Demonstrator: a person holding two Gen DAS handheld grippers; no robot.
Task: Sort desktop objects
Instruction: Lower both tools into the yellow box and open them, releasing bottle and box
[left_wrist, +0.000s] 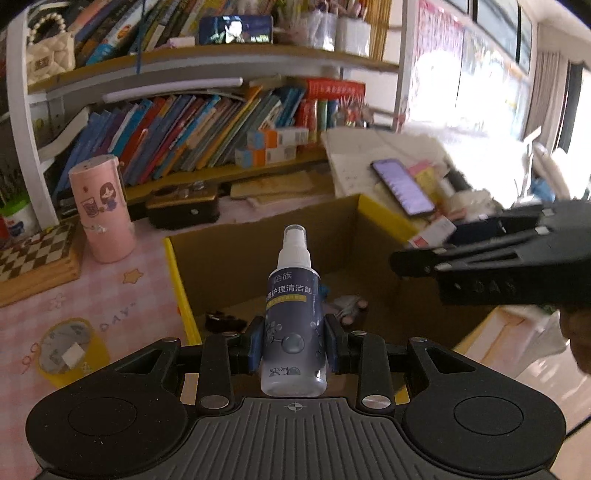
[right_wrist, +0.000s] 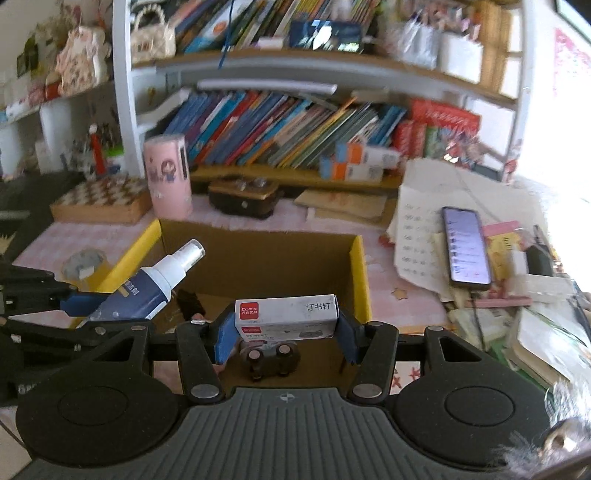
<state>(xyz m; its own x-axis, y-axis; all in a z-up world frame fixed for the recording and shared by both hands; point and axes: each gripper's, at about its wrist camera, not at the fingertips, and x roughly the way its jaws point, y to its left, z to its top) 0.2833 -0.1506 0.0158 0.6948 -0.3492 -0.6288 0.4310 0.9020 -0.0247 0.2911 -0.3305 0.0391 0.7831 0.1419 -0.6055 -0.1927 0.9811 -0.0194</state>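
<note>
My left gripper is shut on a small spray bottle with a dark blue label and white nozzle, held over the open cardboard box. The bottle also shows in the right wrist view, tilted at the box's left side. My right gripper is shut on a white staples box with a red logo, held above the cardboard box. A small toy car lies on the box floor below it. The right gripper shows in the left wrist view, its jaws edge-on.
A pink cylinder and a chessboard stand left of the box. A yellow tape roll lies on the pink desk mat. A phone rests on papers to the right. Bookshelves run behind, with a dark case below.
</note>
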